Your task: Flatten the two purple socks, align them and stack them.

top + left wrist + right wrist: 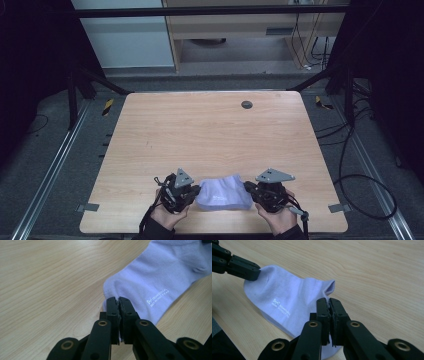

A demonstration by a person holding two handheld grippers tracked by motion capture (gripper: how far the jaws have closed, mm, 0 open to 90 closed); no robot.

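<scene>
Sock (pixel 224 192), pale lilac, flat on the surface near its front edge, pinched at both ends: left gripper (pixel 118 302) clamped tight on one end, right gripper (pixel 328 303) clamped on the other. Held taut, probably for folding or lifting.

A light wooden bench (pixel 210 135) stands on grey floor (pixel 45 165); black frame struts (pixel 95 80) flank its far corners; beyond, a pale cabinet (pixel 240 25); cables (pixel 360 165) trail right.
</scene>
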